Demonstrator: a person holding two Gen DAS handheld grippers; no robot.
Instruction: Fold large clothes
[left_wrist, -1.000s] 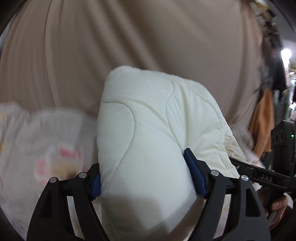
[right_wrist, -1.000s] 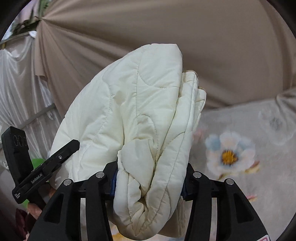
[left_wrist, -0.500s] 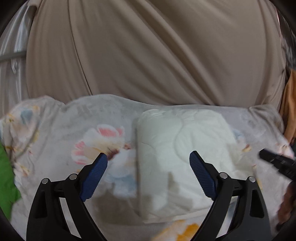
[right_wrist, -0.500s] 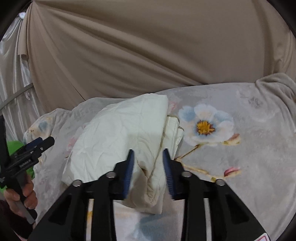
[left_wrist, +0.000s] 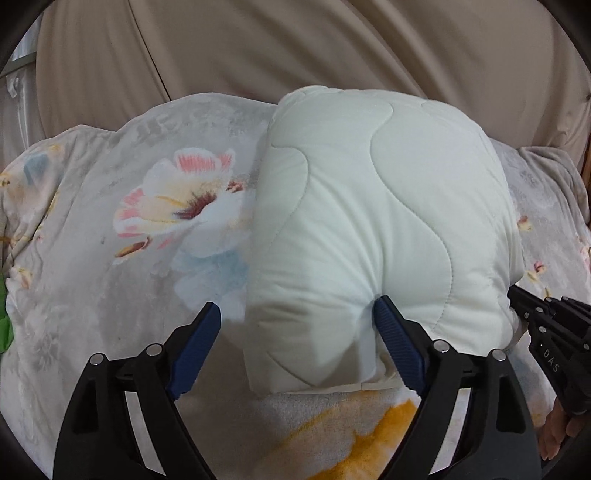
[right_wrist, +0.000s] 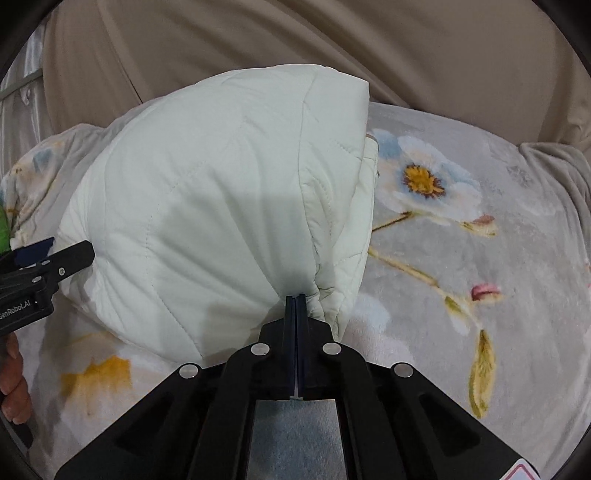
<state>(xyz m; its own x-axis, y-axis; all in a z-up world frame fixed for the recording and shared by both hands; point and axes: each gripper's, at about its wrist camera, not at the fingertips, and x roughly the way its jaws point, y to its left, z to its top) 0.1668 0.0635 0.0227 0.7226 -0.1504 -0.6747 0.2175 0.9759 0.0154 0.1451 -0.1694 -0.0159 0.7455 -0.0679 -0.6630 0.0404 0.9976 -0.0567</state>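
Left wrist view: folded quilted garment (left_wrist: 384, 229) covers the floral blanket (left_wrist: 110, 258) beneath it, and its near right corner is hidden behind the right finger of the left gripper (left_wrist: 295, 354). Right gripper (left_wrist: 554, 343) is cut off by the right edge; its fingertips disappear behind the garment. Hand (left_wrist: 557, 432) holding it only partly in frame. Right wrist view: right gripper (right_wrist: 296, 299) fingertips sit pressed together at the garment (right_wrist: 221, 206) hem; whether cloth is pinched between them cannot be told. Left gripper (right_wrist: 44, 266) is cut by the left edge. Green item (right_wrist: 3, 221) at that edge is too cropped to identify.
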